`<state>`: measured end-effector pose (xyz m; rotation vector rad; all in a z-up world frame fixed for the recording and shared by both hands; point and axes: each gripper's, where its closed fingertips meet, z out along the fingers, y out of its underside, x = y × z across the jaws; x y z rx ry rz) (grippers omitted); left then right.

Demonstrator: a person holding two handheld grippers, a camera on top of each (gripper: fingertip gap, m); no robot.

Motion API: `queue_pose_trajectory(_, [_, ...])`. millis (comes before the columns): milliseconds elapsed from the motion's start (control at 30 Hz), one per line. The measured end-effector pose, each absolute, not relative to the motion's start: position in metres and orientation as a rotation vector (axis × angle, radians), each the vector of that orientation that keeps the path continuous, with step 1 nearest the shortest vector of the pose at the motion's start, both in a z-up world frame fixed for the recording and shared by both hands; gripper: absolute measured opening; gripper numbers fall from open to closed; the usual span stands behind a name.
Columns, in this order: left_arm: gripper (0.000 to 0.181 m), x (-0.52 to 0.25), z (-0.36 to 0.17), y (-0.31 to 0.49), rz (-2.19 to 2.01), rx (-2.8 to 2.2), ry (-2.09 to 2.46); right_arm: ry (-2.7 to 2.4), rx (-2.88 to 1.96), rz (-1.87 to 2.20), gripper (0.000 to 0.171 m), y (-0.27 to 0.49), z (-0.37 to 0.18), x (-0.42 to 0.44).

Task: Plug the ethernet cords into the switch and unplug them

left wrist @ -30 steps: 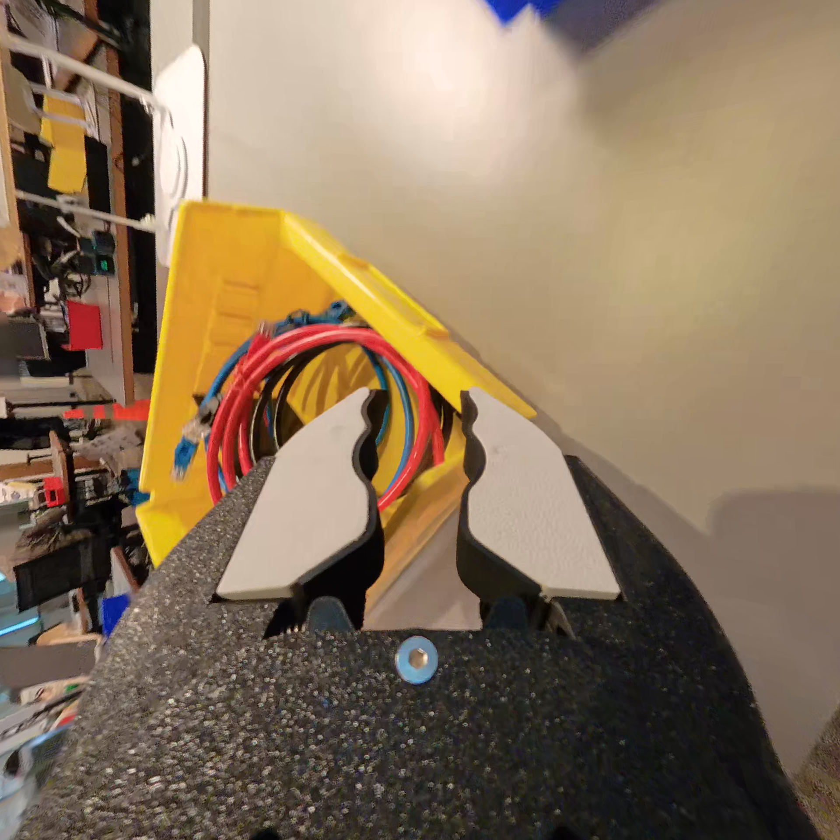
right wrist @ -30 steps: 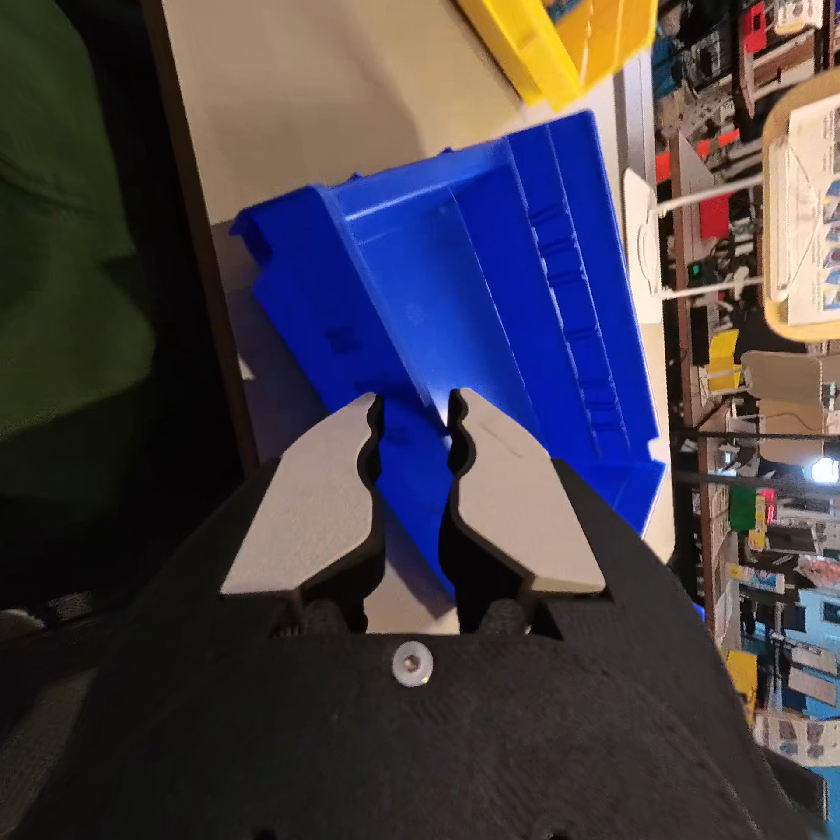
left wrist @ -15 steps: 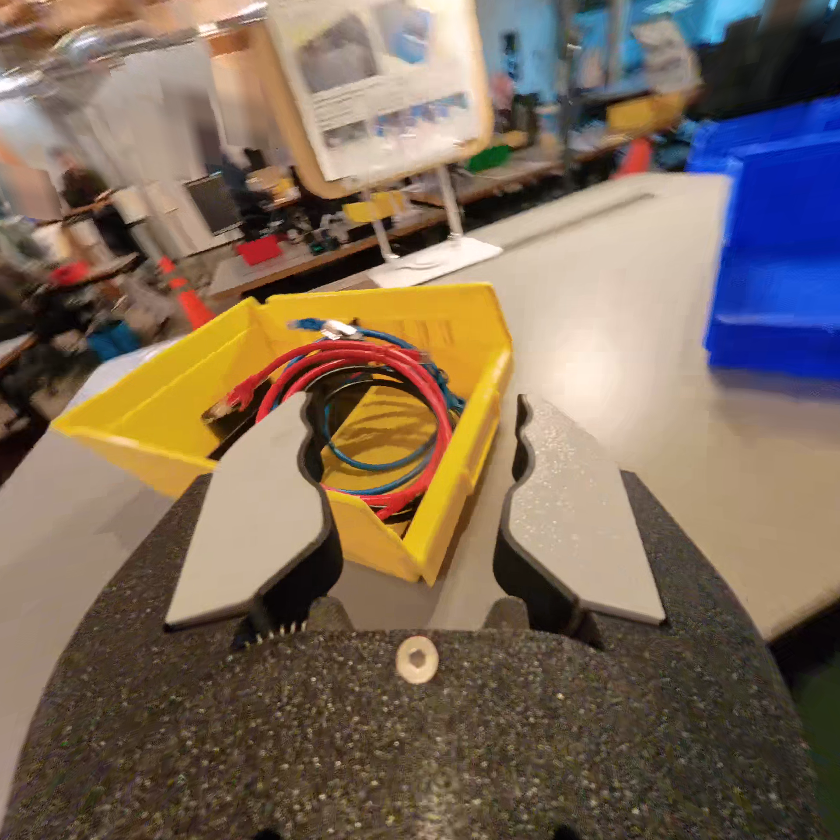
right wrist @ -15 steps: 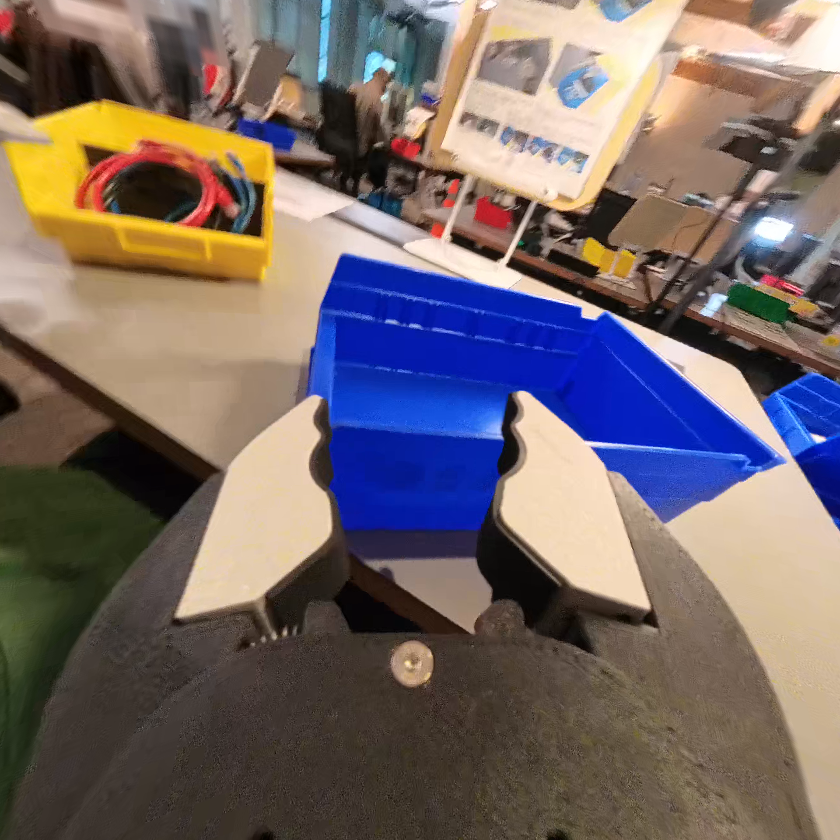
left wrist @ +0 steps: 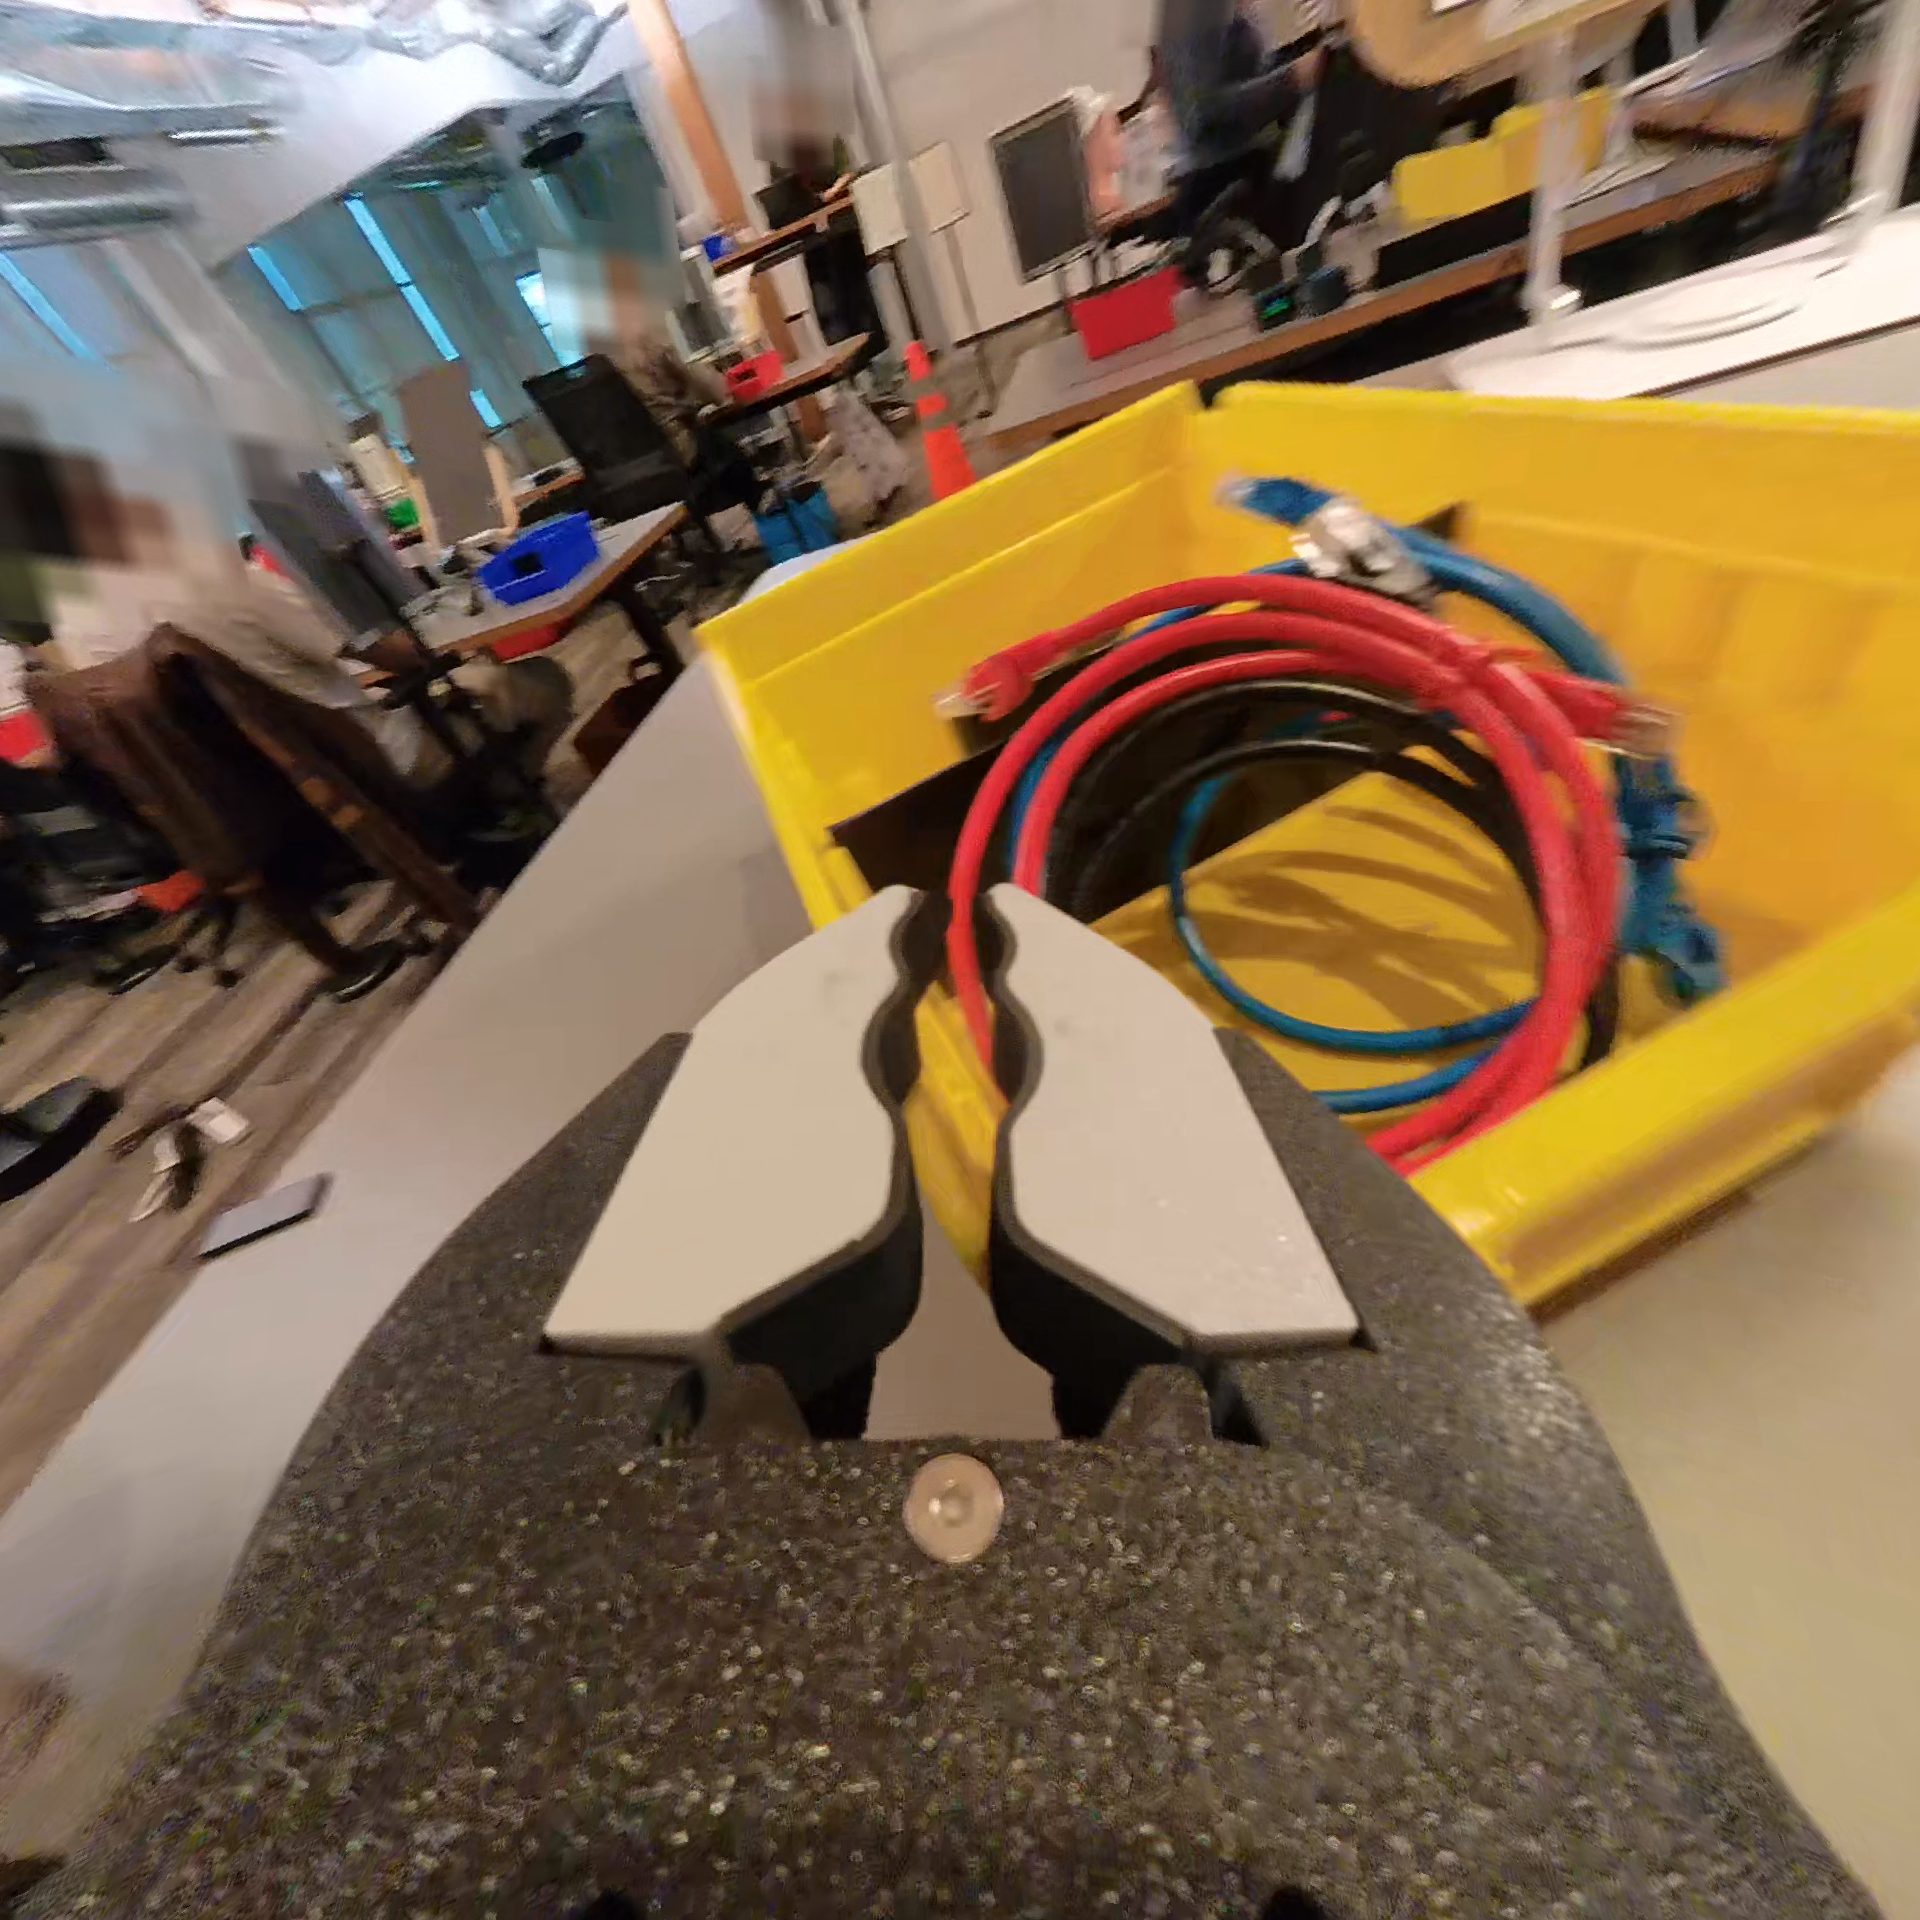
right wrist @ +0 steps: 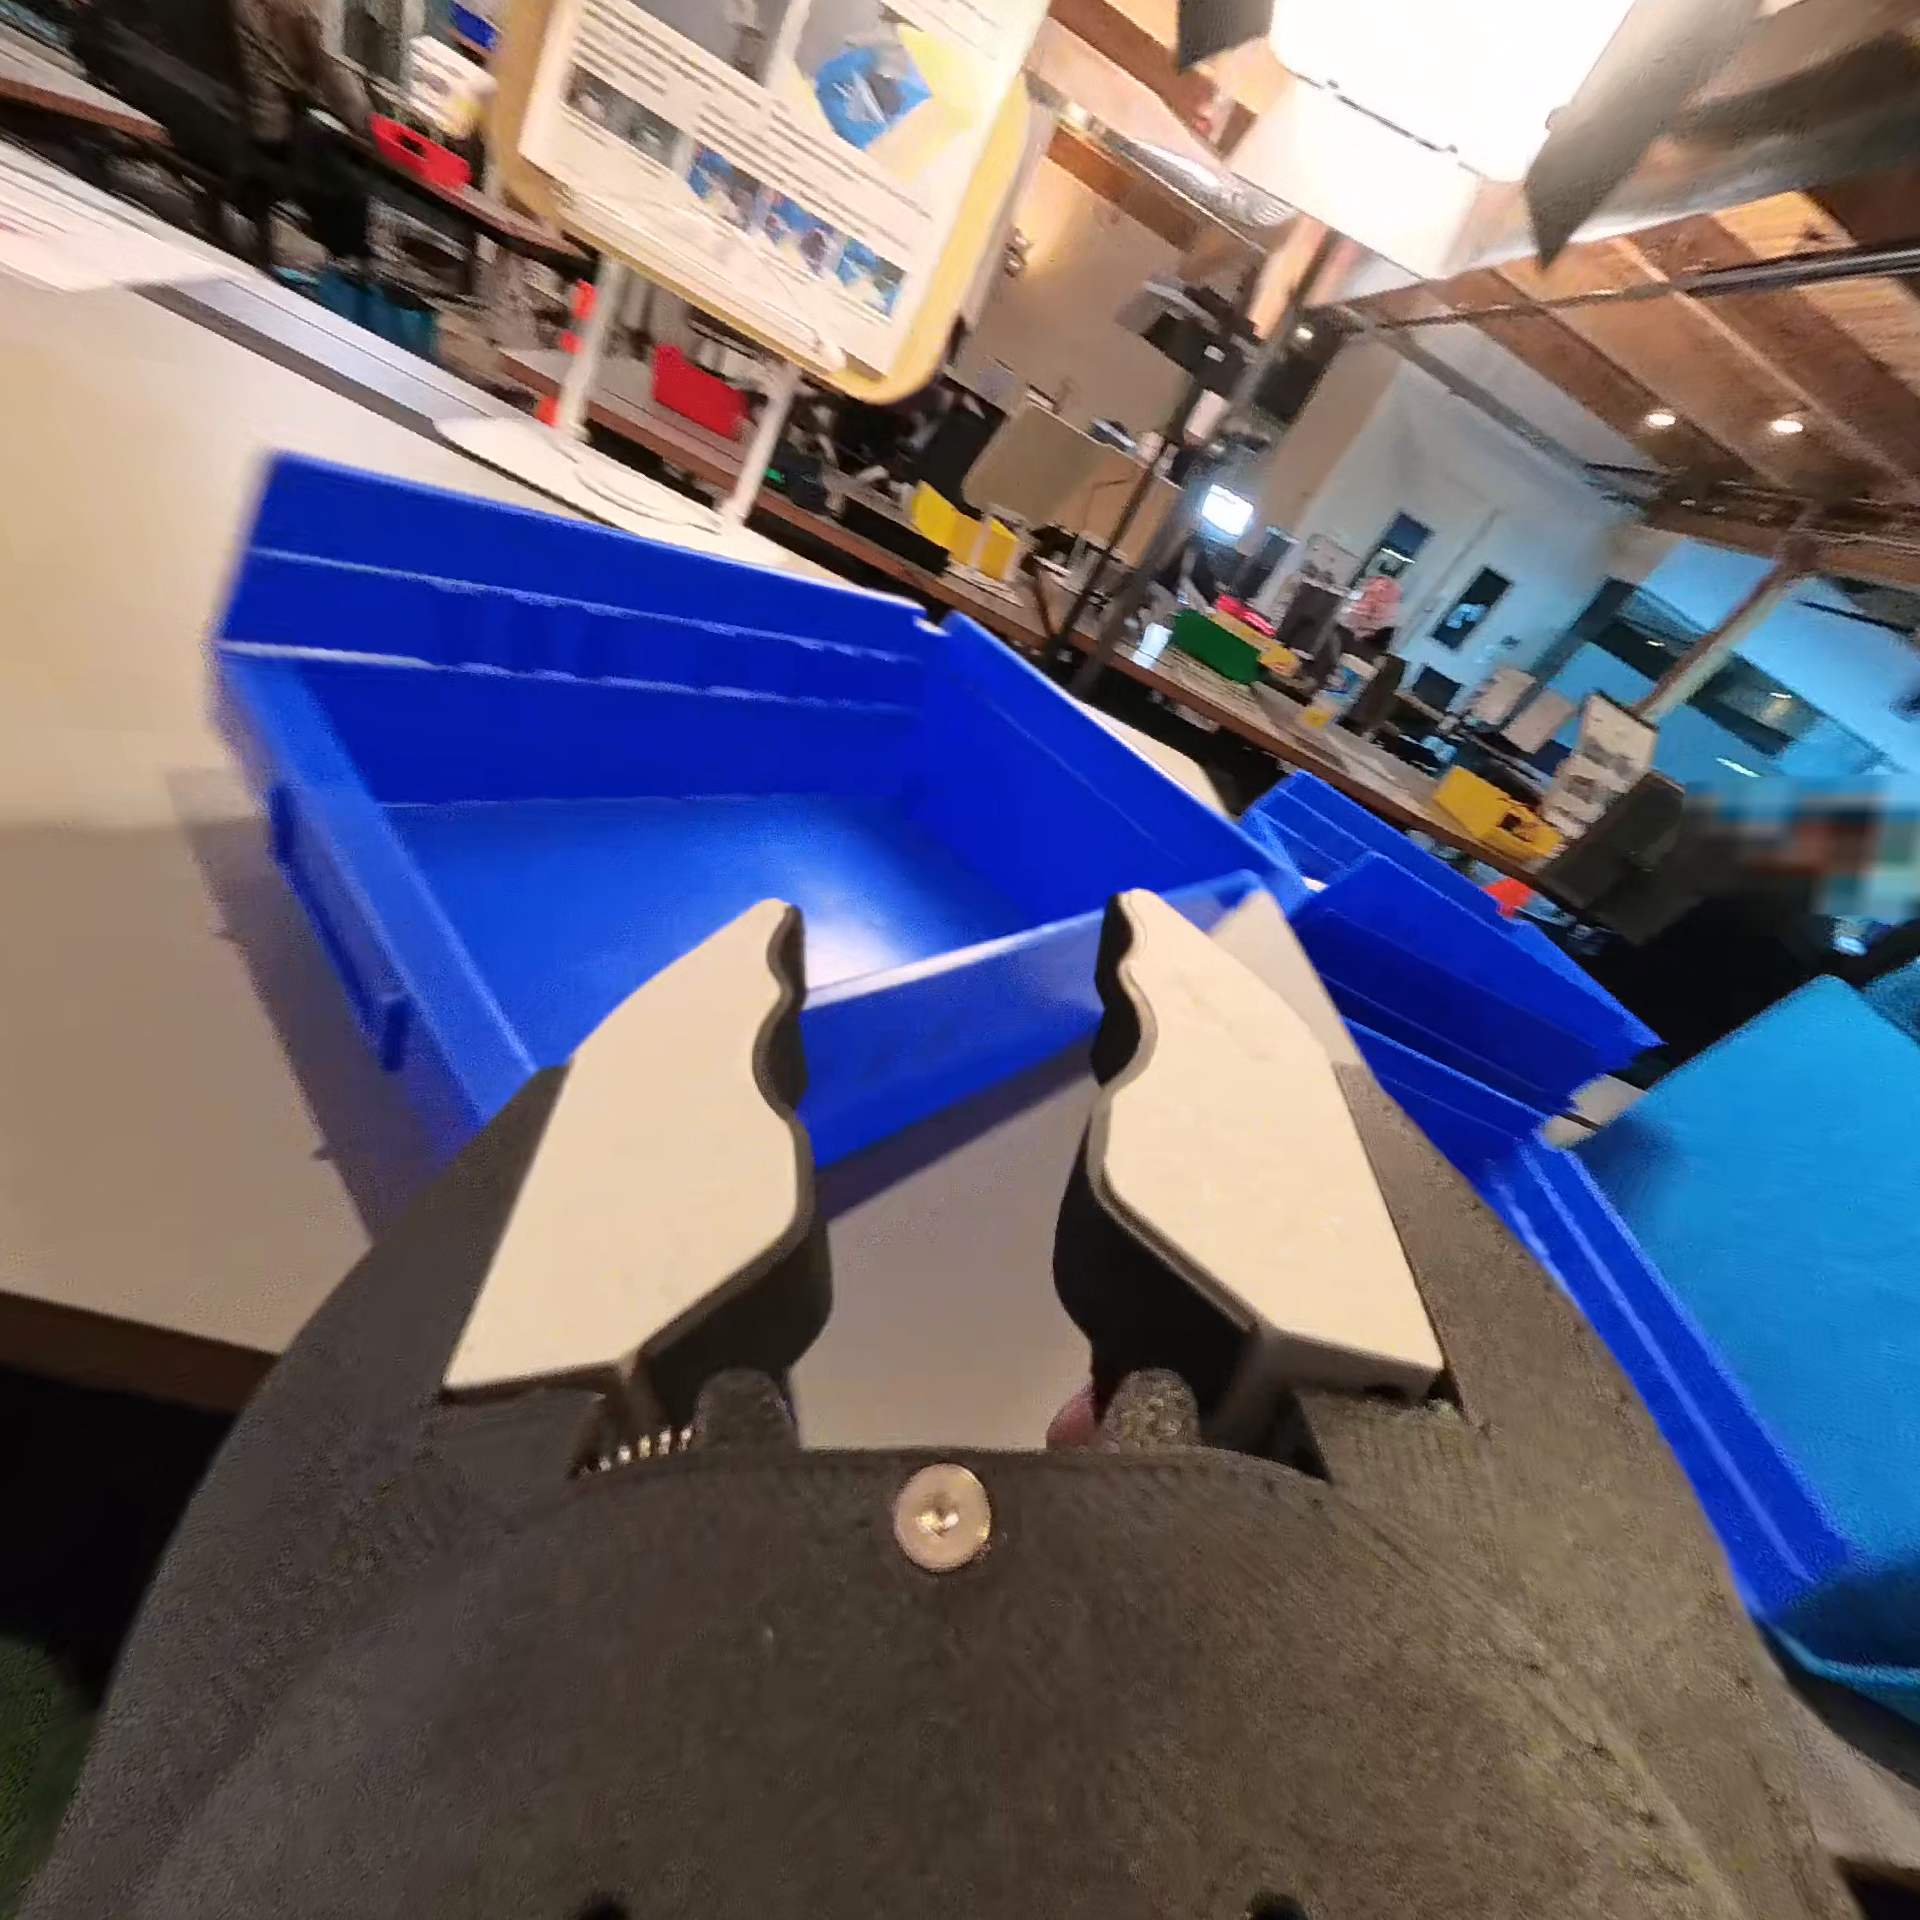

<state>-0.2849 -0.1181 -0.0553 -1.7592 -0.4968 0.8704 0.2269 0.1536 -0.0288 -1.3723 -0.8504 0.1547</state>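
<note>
1. Spanning both views is the pale table [left wrist: 582, 1039]; it carries a yellow bin [left wrist: 1662, 1132] ahead of the left gripper and an empty blue bin [right wrist: 582, 748] ahead of the right one, with more blue bins [right wrist: 1455, 966] off to that side.
2. Inside the yellow bin lie the coiled ethernet cords: a red cord [left wrist: 1558, 852], a blue cord [left wrist: 1475, 582] and a black one beneath. A dark flat shape under the coils may be the switch, though I cannot tell.
3. The left gripper [left wrist: 951, 914] is held low and tilted, aimed at the bin's near corner. Its fingers [left wrist: 769, 1122] are nearly together with a slim gap; the red loop shows through that gap but appears to lie behind it, not pinched.
4. The right gripper [right wrist: 945, 925] hovers level over the table edge, fingers [right wrist: 644, 1174] spread wide and holding nothing.
5. To do this step well, I judge the left should part its fingers first, then close on the red plug [left wrist: 987, 688] rather than the springy loop.
</note>
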Motion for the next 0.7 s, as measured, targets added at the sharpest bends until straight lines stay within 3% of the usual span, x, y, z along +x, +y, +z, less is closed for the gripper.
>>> queue_pose_trajectory(33, [0.005, -0.294, -0.054, -0.128, 0.894, -1.766, -0.523, -0.834, -1.382, 0.115, 0.054, 0.164, -0.028, 0.239])
queue_pose_trajectory(133, [0.026, -0.305, -0.046, -0.148, 0.866, -1.749, -0.603, -0.788, -1.430, 0.014, 0.053, 0.187, -0.026, 0.272])
queue_pose_trajectory(267, [0.037, -0.276, -0.018, -0.147, 0.839, -1.668, -0.510, -0.748, -1.386, 0.047, 0.050, 0.175, -0.008, 0.283])
queue_pose_trajectory(500, [0.056, -0.176, -0.024, -0.068, 0.576, -1.661, -0.279, -0.961, -1.352, 0.343, 0.054, 0.105, -0.030, 0.177])
queue_pose_trajectory(700, [0.073, -0.168, -0.062, -0.019, 0.655, -1.798, -0.285, -1.029, -1.390, 0.326, 0.067, 0.097, -0.040, 0.104])
